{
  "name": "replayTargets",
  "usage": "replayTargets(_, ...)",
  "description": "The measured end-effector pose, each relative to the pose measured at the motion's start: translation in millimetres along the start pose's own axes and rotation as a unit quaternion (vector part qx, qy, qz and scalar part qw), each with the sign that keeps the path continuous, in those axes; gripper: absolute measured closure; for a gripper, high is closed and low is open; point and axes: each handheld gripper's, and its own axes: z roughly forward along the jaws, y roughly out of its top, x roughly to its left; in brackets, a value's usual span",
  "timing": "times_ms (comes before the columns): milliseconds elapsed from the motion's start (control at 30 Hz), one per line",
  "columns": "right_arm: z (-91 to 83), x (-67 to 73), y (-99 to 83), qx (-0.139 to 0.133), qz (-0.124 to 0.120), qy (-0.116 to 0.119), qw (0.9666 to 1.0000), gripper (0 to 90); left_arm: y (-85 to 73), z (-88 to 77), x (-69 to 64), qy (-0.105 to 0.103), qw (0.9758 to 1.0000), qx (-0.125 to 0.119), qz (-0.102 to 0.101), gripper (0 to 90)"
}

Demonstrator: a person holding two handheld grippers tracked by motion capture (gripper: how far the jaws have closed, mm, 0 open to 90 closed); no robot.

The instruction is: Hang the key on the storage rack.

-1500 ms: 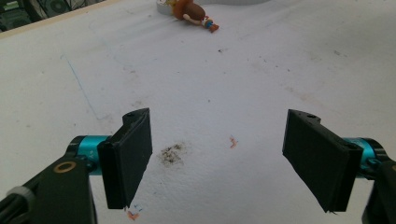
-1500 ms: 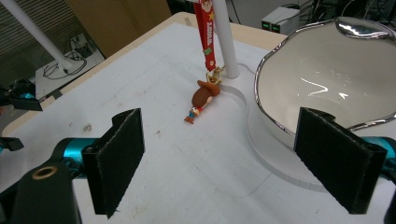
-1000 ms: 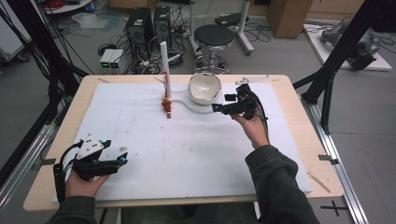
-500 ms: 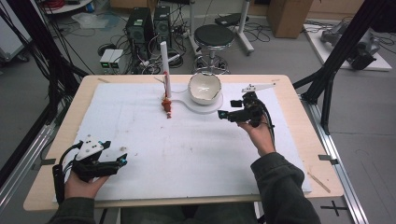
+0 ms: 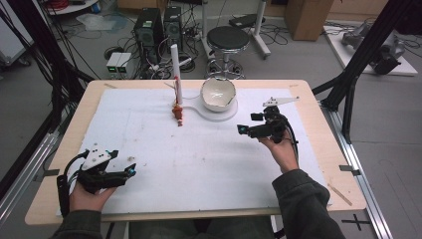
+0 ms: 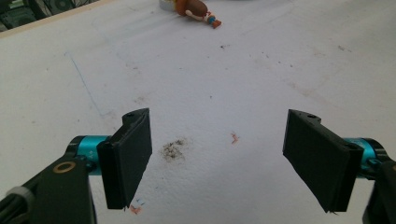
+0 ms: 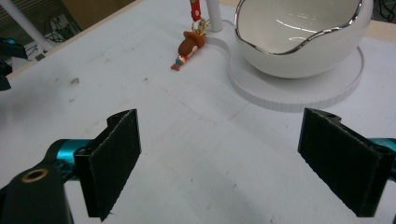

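- The right gripper (image 5: 243,129) hovers above the white mat, jaws spread wide and empty, near the white egg-shaped bowl with a silver rim (image 7: 299,37).
- The small brown figurine keychain (image 7: 188,48) lies on the mat beside the white post (image 5: 175,74) — untouched, so the pickup seems not yet begun.
- The left gripper (image 5: 130,172) rests at the near edge, equally wide and empty.

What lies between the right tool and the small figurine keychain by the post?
Nothing: only bare white table cover separates the right tool from the figurine keychain, seen in the right gripper view.

Grey floor (image 5: 278,55) with black stool (image 5: 228,37), computer towers (image 5: 159,25), tangled cables (image 5: 124,50).
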Motion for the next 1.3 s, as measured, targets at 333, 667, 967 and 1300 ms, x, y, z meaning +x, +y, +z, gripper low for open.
replayTargets(333, -13.3, 0.5, -12.6, -0.003, -0.011, -0.010, 0.9999, 12.2, -0.2, 0.4, -0.2, -0.001, 1.0000, 0.000, -0.002, 24.2)
replayTargets(667, -24.8, -1.9, -30.7, -0.005, -0.014, -0.024, 0.9996, 12.2, -0.1, 0.6, -1.1, 0.000, 1.0000, 0.001, -0.003, 24.2)
replayTargets(967, -35.9, -3.9, -40.5, -0.013, -0.012, -0.033, 0.9993, 12.2, -0.1, 1.1, -1.2, -0.002, 1.0000, 0.002, -0.002, 24.2)
replayTargets(1300, -47.5, -2.7, -48.0, -0.018, -0.011, -0.038, 0.9991, 12.2, -0.3, 1.3, -1.3, -0.001, 1.0000, 0.003, -0.005, 24.1)
